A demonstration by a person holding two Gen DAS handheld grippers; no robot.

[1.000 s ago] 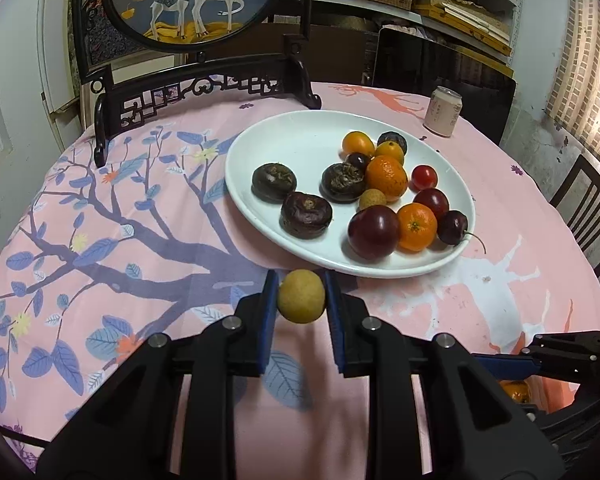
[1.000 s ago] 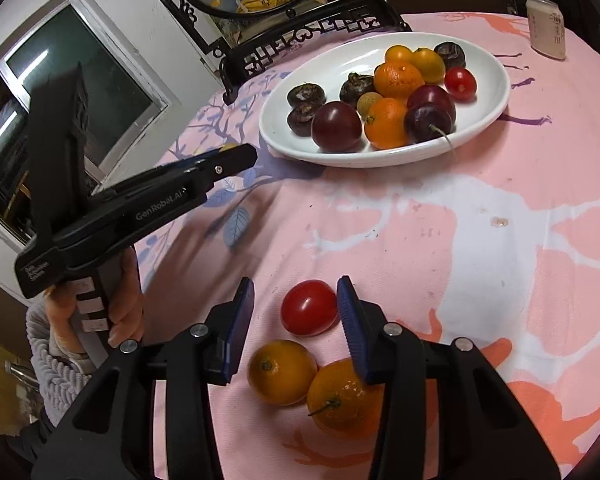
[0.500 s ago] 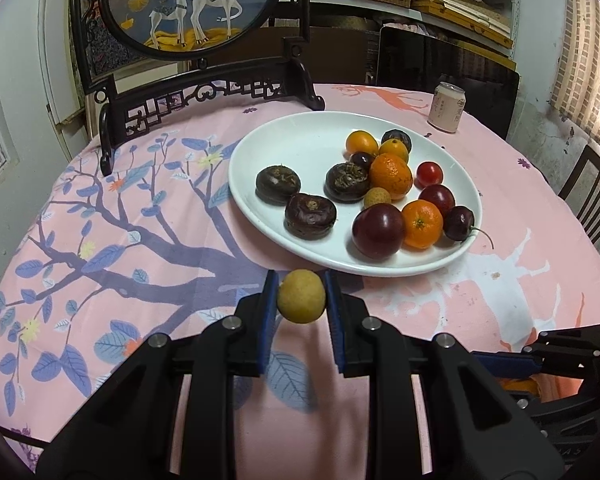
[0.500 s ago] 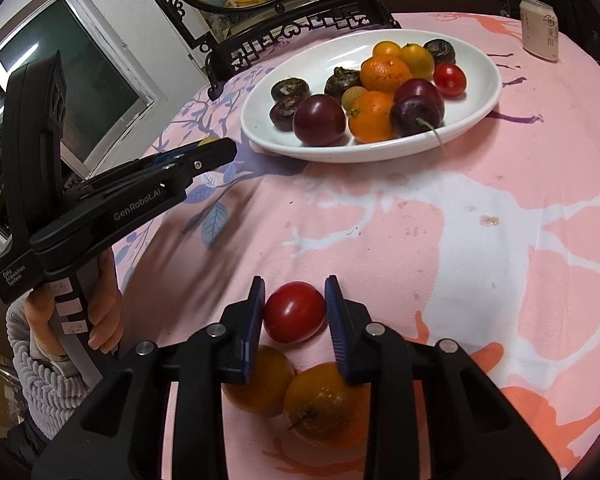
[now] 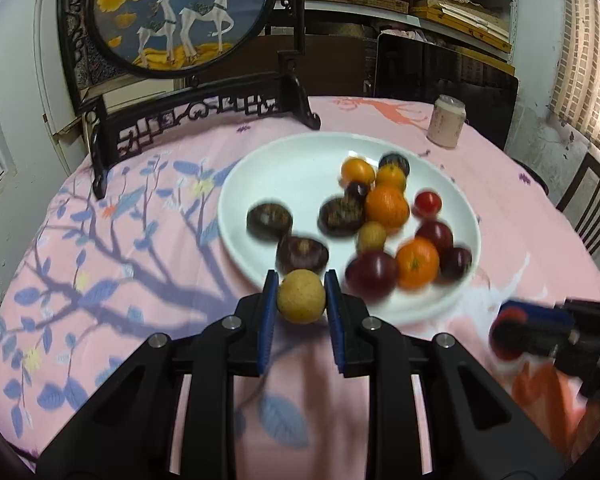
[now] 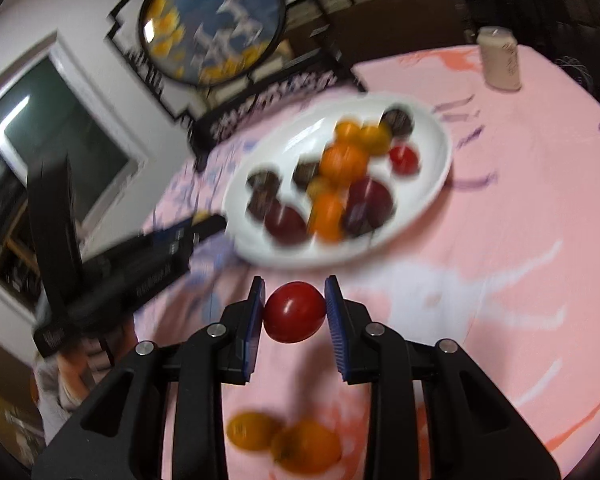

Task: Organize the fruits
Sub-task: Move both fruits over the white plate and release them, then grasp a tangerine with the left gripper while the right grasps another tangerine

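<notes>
Tomato (image 6: pixel 295 312) now lifted off tablecloth (image 6: pixel 500 208)

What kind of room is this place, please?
Probably a dining room at home: a round table under a pink patterned tablecloth, a white plate of fruit, a wooden chair beside it, and a decorative deer screen.

On the pink cloth-covered round tabletop (image 5: pixel 500 208), the wide white plate (image 5: pixel 300 160) of mixed fruit lies ahead of both tools, with the dark carved-wood screen stand (image 5: pixel 196 116) behind it to the left, the pale drink can (image 5: pixel 446 126) behind it to the right, and two small orange citrus fruits (image 6: pixel 284 440) side by side on the cloth near the right tool (image 6: pixel 295 312).
</notes>
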